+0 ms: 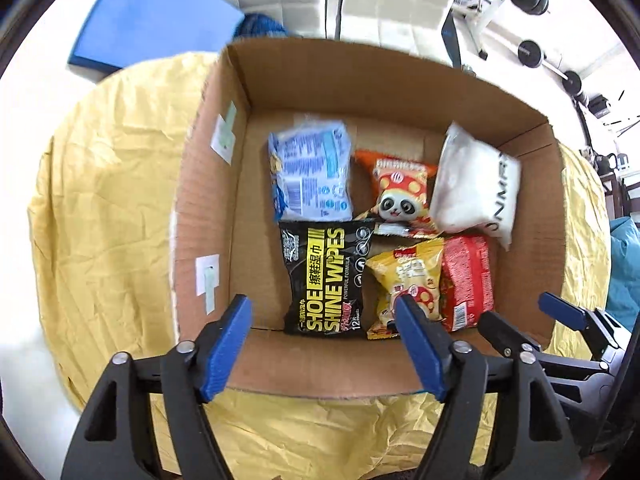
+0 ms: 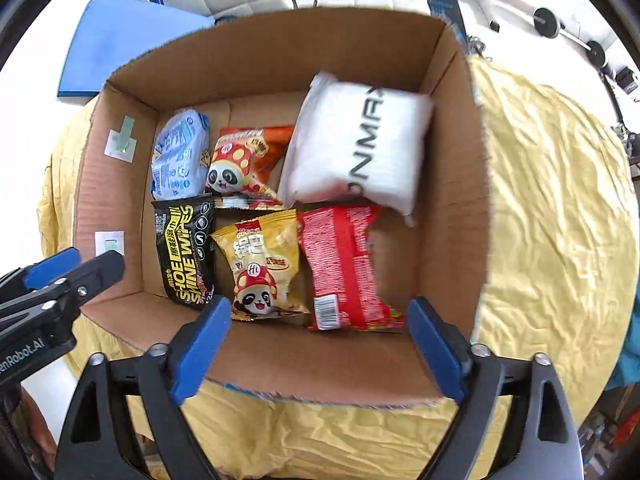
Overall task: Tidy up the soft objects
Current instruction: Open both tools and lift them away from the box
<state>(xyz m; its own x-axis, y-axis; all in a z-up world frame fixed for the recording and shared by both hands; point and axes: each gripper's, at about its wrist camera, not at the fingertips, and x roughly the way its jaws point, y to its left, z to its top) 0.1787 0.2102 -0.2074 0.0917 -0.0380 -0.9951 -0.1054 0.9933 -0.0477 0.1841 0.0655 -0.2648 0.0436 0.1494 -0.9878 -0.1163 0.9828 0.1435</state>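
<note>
Both my claws hang over the cardboard box [image 2: 256, 60], pointing down into it; my left claw [image 1: 326, 344] stands spread with nothing between its pads, and my right claw [image 2: 320, 344] is spread wider, likewise empty; no earlier view is to hand, so I say only how they stand.

I judge the task close to done; six soft packs lie on the box floor in two rough rows, and I see none left out on the yellow cloth [image 2: 560, 200] that covers the surface round the box. Far row: the pale blue pack [image 1: 310, 172] by the left wall, the orange panda snack [image 1: 398, 192] beside it, then the white pouch [image 2: 356, 144] tilted against the right side, its lower edge overlapping the red pack. Near row: the black shoe wipes pack [image 1: 328, 276], the yellow panda snack [image 2: 264, 264] just beside it, and the red pack [image 2: 344, 268] touching that one.

What may be left is tidying; the white pouch sits askew, plump and pillowy; the snack bags look puffed and crinkly, the wipes flat and limp.
</note>
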